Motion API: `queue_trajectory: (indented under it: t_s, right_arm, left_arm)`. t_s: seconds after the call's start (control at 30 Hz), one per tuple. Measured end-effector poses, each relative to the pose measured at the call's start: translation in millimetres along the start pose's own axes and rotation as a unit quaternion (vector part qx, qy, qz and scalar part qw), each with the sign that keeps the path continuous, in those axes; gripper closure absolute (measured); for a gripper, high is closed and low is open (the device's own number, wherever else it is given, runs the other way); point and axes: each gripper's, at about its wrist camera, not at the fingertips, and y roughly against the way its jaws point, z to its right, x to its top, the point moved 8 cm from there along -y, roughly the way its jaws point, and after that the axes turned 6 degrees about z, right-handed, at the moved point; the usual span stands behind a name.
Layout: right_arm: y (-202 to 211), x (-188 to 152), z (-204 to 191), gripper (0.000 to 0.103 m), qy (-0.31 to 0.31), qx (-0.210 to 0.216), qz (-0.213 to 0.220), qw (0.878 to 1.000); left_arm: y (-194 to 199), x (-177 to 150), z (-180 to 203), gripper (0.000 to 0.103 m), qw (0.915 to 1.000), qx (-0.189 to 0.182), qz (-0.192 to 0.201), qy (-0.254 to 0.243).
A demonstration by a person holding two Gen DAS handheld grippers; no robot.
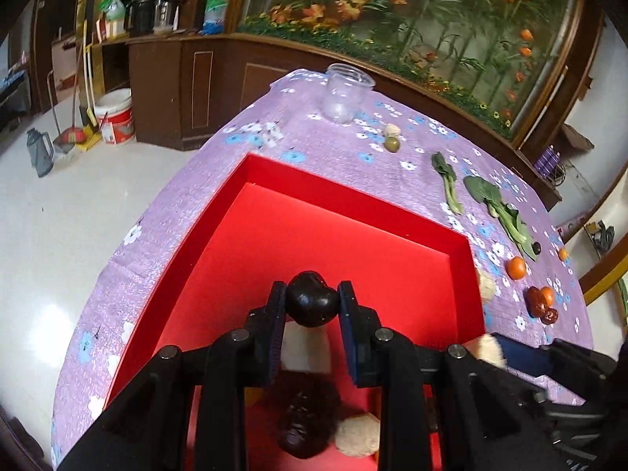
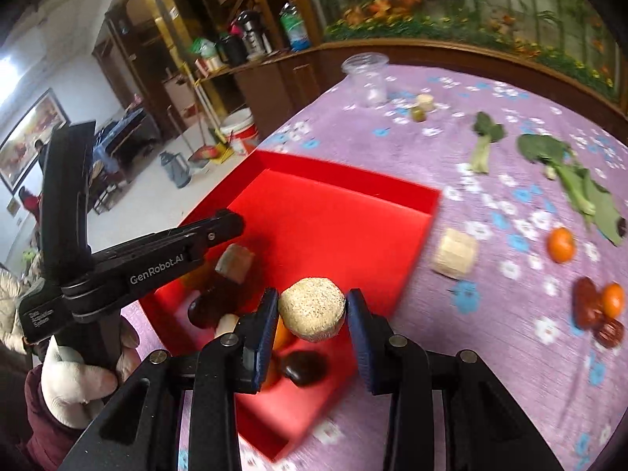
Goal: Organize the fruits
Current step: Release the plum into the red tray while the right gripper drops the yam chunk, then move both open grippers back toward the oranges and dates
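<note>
My left gripper (image 1: 311, 301) is shut on a dark round fruit (image 1: 312, 303) and holds it above the red box (image 1: 353, 204). My right gripper (image 2: 312, 314) is shut on a beige round cake-like piece (image 2: 312, 314) over the near part of the same red box (image 2: 345, 184). Inside the box lie a dark fruit (image 2: 304, 367), an orange piece (image 2: 280, 337) and a beige block (image 2: 235, 263). The left gripper's body (image 2: 168, 251) shows at the left in the right wrist view. On the cloth to the right lie oranges (image 2: 560, 244) and red dates (image 2: 588, 306).
The purple flowered tablecloth (image 1: 333, 149) carries a clear plastic jar (image 1: 345, 92), a green olive-like fruit (image 1: 391, 144), leafy greens (image 1: 498, 204), and a beige block (image 2: 455, 253) beside the box. A wooden cabinet with a plant display stands behind the table; white floor lies to the left.
</note>
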Motion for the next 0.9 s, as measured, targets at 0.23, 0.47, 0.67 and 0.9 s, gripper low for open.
queue_trajectory:
  t_s: [0.23,0.47,0.67,0.9]
  right_arm:
    - [-19.8,1.8,-1.5,0.06,0.003,0.001,-0.006,1.0]
    - [-5.4,4.3,-0.9,0.054,0.003,-0.009,0.013,1.0]
    - [25.2,-7.0,17.3,0.051,-0.034,-0.02,0.037,0.999]
    - [63.9,-27.4,42.3,0.046,-0.074,-0.041,0.066,0.994]
  left_arm:
    - [2.7,-1.2,-3.7,0.057,0.9998,-0.012,0.005,0.017]
    - [29.2,1.2,9.9,0.044,0.9994,-0.003,0.035,0.004]
    - [58.8,-6.8,20.7,0.024,0.9958,0.057,0.069,-0.02]
    - [83.2,-23.3,59.9,0.023,0.9932,0.057,0.079,-0.065]
